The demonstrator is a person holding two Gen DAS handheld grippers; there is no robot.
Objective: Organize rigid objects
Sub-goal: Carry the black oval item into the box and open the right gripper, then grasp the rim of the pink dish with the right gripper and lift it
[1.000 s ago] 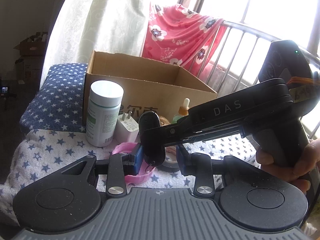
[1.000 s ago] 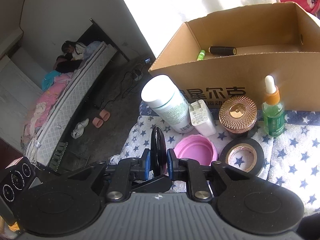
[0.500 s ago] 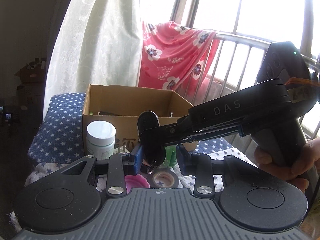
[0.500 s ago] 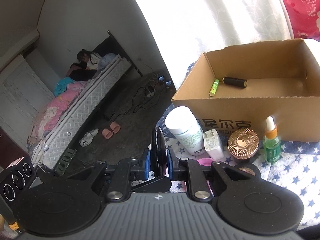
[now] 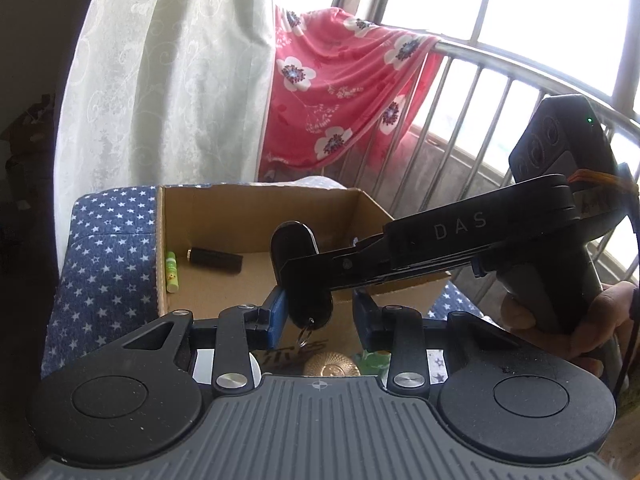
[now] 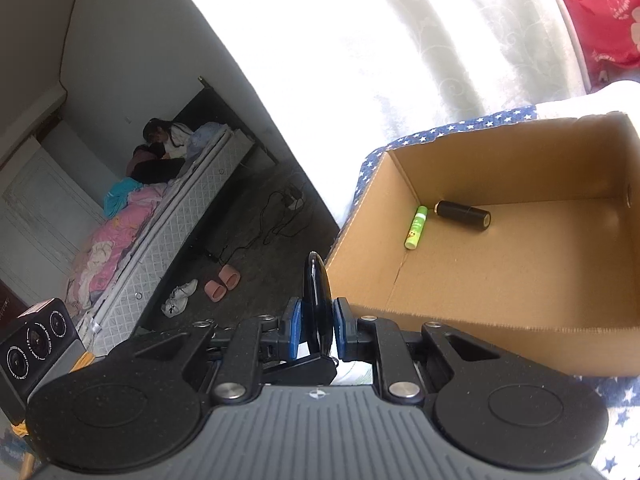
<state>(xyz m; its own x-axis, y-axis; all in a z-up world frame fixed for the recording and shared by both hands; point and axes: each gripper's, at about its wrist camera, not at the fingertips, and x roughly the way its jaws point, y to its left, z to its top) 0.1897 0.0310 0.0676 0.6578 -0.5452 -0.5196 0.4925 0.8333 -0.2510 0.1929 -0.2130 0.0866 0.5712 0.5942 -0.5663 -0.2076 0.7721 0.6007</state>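
Observation:
My right gripper (image 6: 316, 326) is shut on a flat black oval key fob (image 6: 317, 304), held edge-on in the air by the near left corner of the open cardboard box (image 6: 500, 322). In the left wrist view the fob (image 5: 298, 268), with a small key ring below it, hangs between my open left gripper's (image 5: 318, 314) blue pads, held by the right gripper's fingers (image 5: 320, 270). The box (image 5: 162, 240) holds a green tube (image 6: 416, 227) and a black cylinder (image 6: 464, 216).
The box stands on a blue star-print cloth (image 5: 108, 248). A gold-lidded jar (image 5: 330, 366) and a green bottle (image 5: 374, 358) peek out under my left gripper. A curtain (image 5: 172, 72), red floral cloth (image 5: 340, 92) and window bars (image 5: 472, 120) stand behind.
Both grippers have risen and moved toward the box with the fob. The bottle, charger, pink lid and tape have dropped out of sight below. The box interior now shows.

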